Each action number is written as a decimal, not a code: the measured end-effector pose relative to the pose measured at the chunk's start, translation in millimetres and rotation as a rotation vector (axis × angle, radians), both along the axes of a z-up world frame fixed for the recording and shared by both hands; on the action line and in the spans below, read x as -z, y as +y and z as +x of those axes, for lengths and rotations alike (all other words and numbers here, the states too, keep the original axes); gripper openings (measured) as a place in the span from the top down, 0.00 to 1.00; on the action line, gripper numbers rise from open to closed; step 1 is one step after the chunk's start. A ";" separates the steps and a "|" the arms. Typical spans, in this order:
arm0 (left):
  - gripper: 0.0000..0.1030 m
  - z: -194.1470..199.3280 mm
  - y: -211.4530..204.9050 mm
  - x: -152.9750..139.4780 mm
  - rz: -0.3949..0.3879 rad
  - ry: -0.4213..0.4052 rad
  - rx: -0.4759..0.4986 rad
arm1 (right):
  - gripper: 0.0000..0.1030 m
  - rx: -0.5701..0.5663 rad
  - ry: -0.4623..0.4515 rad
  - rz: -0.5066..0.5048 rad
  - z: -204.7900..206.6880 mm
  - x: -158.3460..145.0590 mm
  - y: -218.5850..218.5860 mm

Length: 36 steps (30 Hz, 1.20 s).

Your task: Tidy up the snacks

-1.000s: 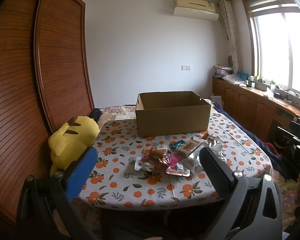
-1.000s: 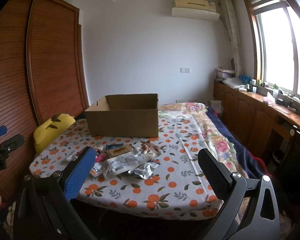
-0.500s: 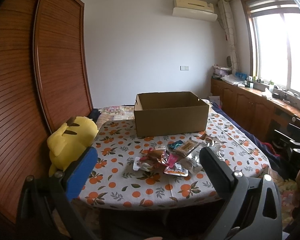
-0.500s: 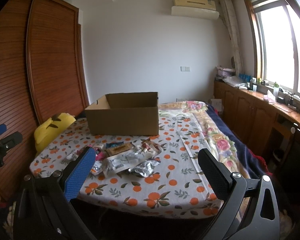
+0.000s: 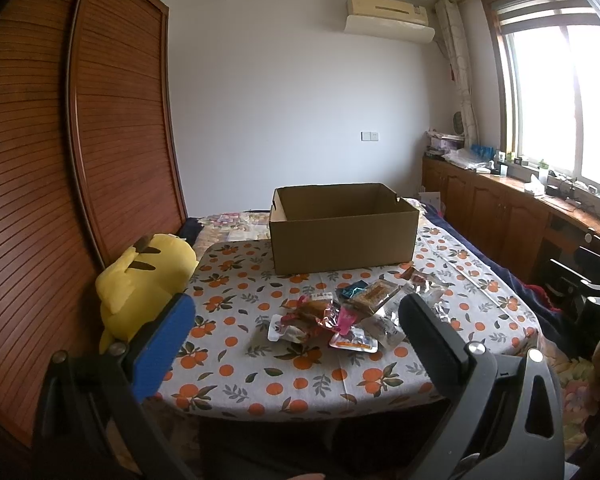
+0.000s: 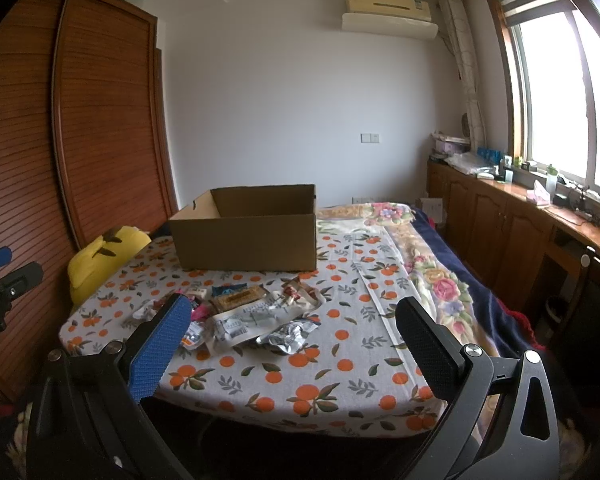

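Note:
A heap of snack packets (image 5: 340, 316) (image 6: 244, 312) lies on the table with the orange-print cloth (image 5: 300, 384) (image 6: 340, 360). Behind it stands an open cardboard box (image 5: 342, 226) (image 6: 246, 232), its inside mostly hidden by its walls. My left gripper (image 5: 296, 332) hangs open in front of the table's near edge, short of the packets, nothing between its fingers. My right gripper (image 6: 292, 334) is open too, held off the near edge, to the right of the heap. The left gripper's tip (image 6: 4, 276) shows at the left edge of the right wrist view.
A yellow plush toy (image 5: 144, 280) (image 6: 100, 252) leans at the table's left side against a wooden wardrobe (image 5: 60, 200). A bed with a flowered cover (image 6: 428, 272) lies right of the table. Low cabinets (image 5: 500, 216) run under the window.
Both views have lifted and pulled back slightly, so the table sits a little lower and farther. Neither gripper's fingers have moved.

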<state>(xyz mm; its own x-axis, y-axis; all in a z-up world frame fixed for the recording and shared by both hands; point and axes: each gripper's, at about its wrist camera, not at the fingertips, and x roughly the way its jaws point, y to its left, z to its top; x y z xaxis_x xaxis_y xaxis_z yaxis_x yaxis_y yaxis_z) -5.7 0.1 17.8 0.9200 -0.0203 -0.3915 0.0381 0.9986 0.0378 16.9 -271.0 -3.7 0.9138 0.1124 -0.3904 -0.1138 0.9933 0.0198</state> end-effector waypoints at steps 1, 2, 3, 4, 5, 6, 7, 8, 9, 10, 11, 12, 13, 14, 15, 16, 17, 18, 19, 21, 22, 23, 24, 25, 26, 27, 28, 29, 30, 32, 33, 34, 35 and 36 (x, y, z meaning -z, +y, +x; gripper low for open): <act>0.01 0.0 -0.2 0.8 0.000 -0.002 0.000 | 0.00 -0.002 0.001 0.001 0.0 0.0 -0.2; 0.01 -0.1 -0.3 0.4 0.000 -0.002 -0.001 | 0.00 -0.002 0.000 0.002 -0.1 0.0 -0.3; 0.01 0.0 -0.2 0.3 0.000 -0.002 -0.001 | 0.00 -0.001 -0.001 0.001 -0.1 0.0 -0.1; 0.01 0.3 1.6 0.6 -0.001 -0.001 -0.001 | 0.00 -0.002 -0.001 0.001 0.1 0.0 -0.2; 0.01 0.2 1.3 0.8 0.000 -0.001 -0.001 | 0.00 -0.002 0.000 0.001 0.1 0.0 -0.2; 0.01 0.1 1.3 0.7 0.000 -0.001 -0.001 | 0.00 -0.002 0.000 0.000 0.1 -0.1 0.0; 0.01 0.2 1.1 1.2 0.000 -0.001 -0.001 | 0.00 -0.002 0.000 0.000 0.0 0.1 -0.2; 0.01 0.1 0.9 1.6 0.001 -0.002 -0.001 | 0.00 -0.002 0.000 0.001 0.1 0.3 -0.3; 0.01 -0.3 2.4 1.0 0.001 -0.001 -0.002 | 0.00 -0.002 0.001 0.001 0.0 0.0 -0.2; 0.01 -0.3 3.2 0.3 0.001 0.000 -0.002 | 0.00 -0.001 0.002 0.001 0.1 0.7 0.0; 0.01 -0.4 3.0 0.6 0.000 0.001 -0.001 | 0.00 -0.002 0.002 0.002 -0.1 0.8 -0.1; 0.01 -0.6 3.1 0.6 0.000 0.001 -0.001 | 0.00 -0.002 0.002 0.002 -0.1 0.8 0.0; 0.01 -1.1 5.1 1.9 -0.001 0.002 -0.001 | 0.00 -0.003 0.003 0.001 0.1 1.0 0.2; 0.01 -0.8 6.7 3.1 -0.002 0.004 -0.002 | 0.00 -0.003 0.003 0.001 0.4 1.5 0.5; 0.01 0.3 8.1 5.0 -0.004 0.008 -0.003 | 0.00 -0.002 0.003 0.001 0.3 1.5 0.4; 0.01 2.1 8.9 7.4 -0.005 0.013 -0.005 | 0.00 -0.004 0.006 0.001 0.8 2.8 0.4; 0.01 2.9 10.5 8.4 -0.007 0.017 -0.005 | 0.00 -0.005 0.008 0.002 1.3 3.7 0.3; 0.01 4.3 10.5 9.9 -0.006 0.020 -0.005 | 0.00 -0.005 0.009 0.002 0.7 4.5 -0.1; 0.01 6.0 9.5 11.8 -0.004 0.023 -0.006 | 0.00 -0.005 0.010 0.003 0.8 6.1 -0.5; 0.01 8.7 8.1 15.2 -0.002 0.030 -0.005 | 0.00 -0.004 0.014 0.004 1.7 8.6 -1.4; 0.01 10.4 8.2 17.3 -0.001 0.034 -0.004 | 0.00 -0.005 0.016 0.004 3.0 10.9 -1.8; 0.01 12.6 8.3 19.9 0.000 0.040 -0.004 | 0.00 -0.005 0.017 0.003 3.5 11.9 -2.1; 0.01 14.8 6.9 22.8 0.002 0.045 -0.004 | 0.00 -0.006 0.018 0.002 3.3 11.9 -3.1; 0.01 17.7 7.1 25.9 0.002 0.051 -0.004 | 0.00 -0.009 0.022 -0.001 5.3 14.3 -3.1; 0.01 21.2 7.4 29.6 0.004 0.058 -0.003 | 0.00 -0.011 0.025 -0.003 6.8 15.9 -3.2; 0.01 24.5 5.9 32.7 0.006 0.064 -0.005 | 0.00 -0.015 0.028 -0.004 9.2 17.9 -3.7; 0.01 29.4 7.4 37.2 0.004 0.074 -0.007 | 0.00 -0.016 0.029 -0.005 11.7 19.5 -4.3; 0.01 34.5 8.5 41.0 -0.001 0.085 -0.006 | 0.00 -0.017 0.030 -0.004 13.8 20.9 -5.0; 0.01 39.9 9.6 45.4 -0.009 0.097 -0.001 | 0.00 -0.024 0.034 -0.003 17.3 23.7 -5.8; 0.01 50.8 10.9 54.0 -0.012 0.117 0.001 | 0.00 -0.035 0.046 -0.014 25.2 29.1 -5.2; 0.01 56.7 10.9 58.2 -0.014 0.126 0.003 | 0.00 -0.044 0.054 -0.022 30.3 33.3 -4.5; 0.01 64.3 12.4 63.9 -0.020 0.138 0.006 | 0.00 -0.054 0.062 -0.028 36.3 38.2 -3.4; 0.01 71.3 13.5 68.7 -0.028 0.149 0.006 | 0.00 -0.063 0.068 -0.029 40.5 41.8 -2.8; 0.01 78.8 14.6 74.3 -0.036 0.163 0.005 | 0.00 -0.072 0.075 -0.031 45.2 45.6 -1.9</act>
